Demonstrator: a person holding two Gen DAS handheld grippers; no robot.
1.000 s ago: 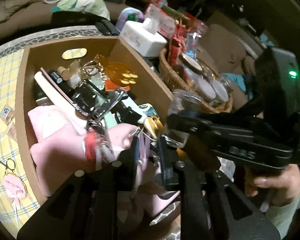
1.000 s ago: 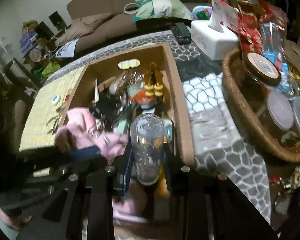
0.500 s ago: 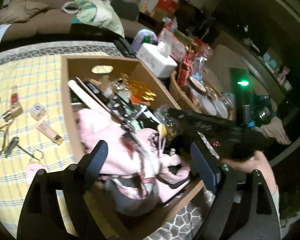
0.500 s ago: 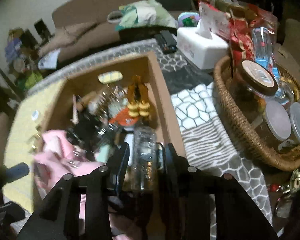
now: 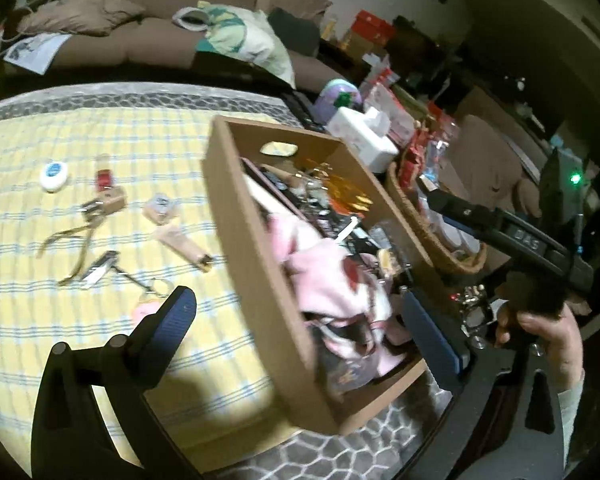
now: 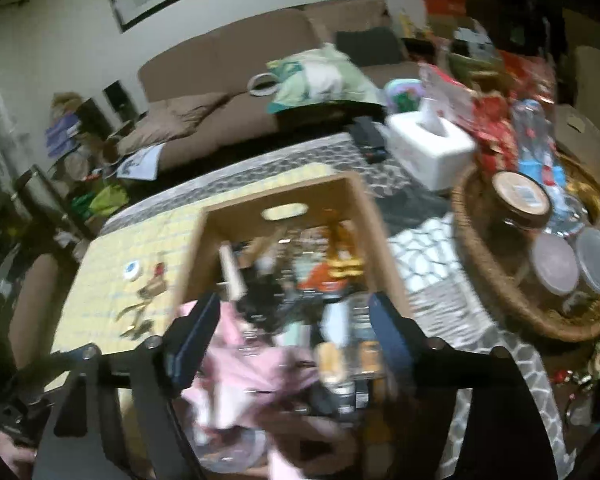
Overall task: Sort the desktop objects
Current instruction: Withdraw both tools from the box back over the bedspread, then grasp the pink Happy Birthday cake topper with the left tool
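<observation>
A brown cardboard box (image 5: pixel 244 240) (image 6: pixel 374 216) sits on the table, full of small things and a pink cloth (image 5: pixel 332 276) (image 6: pixel 240 364). My left gripper (image 5: pixel 300 320) is open and empty, its jaws wide apart over the box's near left wall. My right gripper (image 6: pixel 296 336) is open and empty above the box's near end. A clear glass jar (image 6: pixel 228 452) lies blurred at the bottom of the right wrist view. Loose items lie on the yellow checked cloth (image 5: pixel 60 320): a white round tin (image 5: pixel 53 170), a beige tube (image 5: pixel 184 248), a nail clipper (image 5: pixel 100 266).
A wicker basket (image 6: pixel 480 280) with jars stands right of the box. A white tissue box (image 6: pixel 428 152) and a black remote (image 6: pixel 368 138) lie behind it. A brown sofa (image 6: pixel 240 80) runs along the back. The right gripper's body (image 5: pixel 520 240) shows beside the box.
My right gripper let go of the glass jar, opened and lifted back. My left gripper opened wide and swung left, away from the box's contents. Both views are motion-blurred.
</observation>
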